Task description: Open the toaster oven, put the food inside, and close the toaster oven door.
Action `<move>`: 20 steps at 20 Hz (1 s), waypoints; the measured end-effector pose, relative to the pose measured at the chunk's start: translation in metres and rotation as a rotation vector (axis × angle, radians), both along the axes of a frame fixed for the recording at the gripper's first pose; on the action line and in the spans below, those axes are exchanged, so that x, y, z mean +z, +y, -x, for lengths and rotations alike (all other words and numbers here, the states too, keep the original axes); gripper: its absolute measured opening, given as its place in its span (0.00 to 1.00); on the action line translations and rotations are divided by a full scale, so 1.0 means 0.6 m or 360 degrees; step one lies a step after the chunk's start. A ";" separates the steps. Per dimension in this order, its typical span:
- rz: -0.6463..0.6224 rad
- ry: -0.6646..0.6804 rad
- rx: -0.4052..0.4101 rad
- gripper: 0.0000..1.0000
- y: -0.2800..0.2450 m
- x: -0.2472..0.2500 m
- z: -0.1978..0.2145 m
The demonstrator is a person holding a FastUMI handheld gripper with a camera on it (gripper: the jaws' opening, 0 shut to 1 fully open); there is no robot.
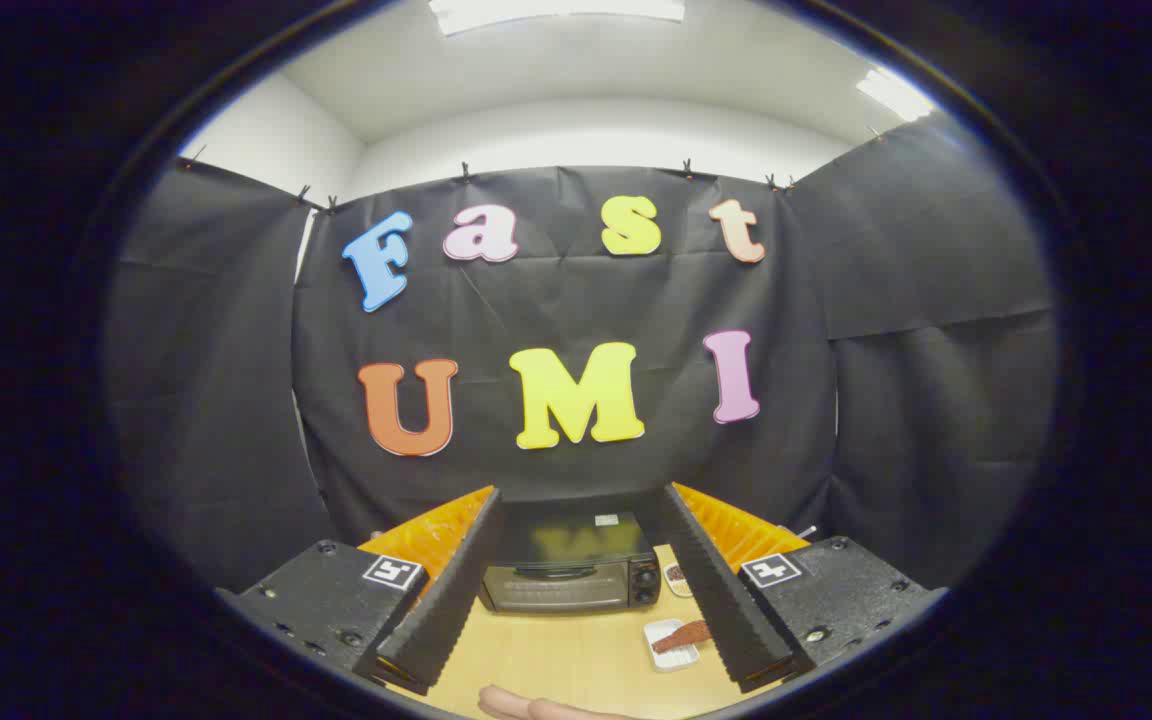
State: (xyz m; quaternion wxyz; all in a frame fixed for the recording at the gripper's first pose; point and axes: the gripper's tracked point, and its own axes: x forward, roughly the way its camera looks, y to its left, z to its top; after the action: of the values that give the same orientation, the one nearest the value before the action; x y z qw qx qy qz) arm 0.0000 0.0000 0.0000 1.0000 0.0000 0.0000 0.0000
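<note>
While the gripper [576,590] hangs above the wooden table [556,660], its fingers [446,590] stand wide apart and hold nothing. Low in the middle of the frame, between the fingers and beyond them, the toaster oven [569,572] sits with its door closed. Lower right of it, a small white tray [669,645] carries the reddish-brown food [681,635], just beside the right finger. A hand [536,706] shows at the bottom edge.

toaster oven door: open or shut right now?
Shut. The black toaster oven beyond the open gripper has its glass door upright, flush with the front, handle at the top.
</note>
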 end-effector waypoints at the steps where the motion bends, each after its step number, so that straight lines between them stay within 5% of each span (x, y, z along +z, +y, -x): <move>1: -0.0006 -0.0019 -0.0011 1.00 -0.011 0.004 0.002; 20: 0.0165 -0.0073 -0.0044 1.00 -0.003 -0.042 -0.038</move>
State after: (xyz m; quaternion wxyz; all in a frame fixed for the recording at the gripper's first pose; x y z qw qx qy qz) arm 0.0228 -0.0020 -0.0249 0.9983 -0.0520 -0.0230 -0.0137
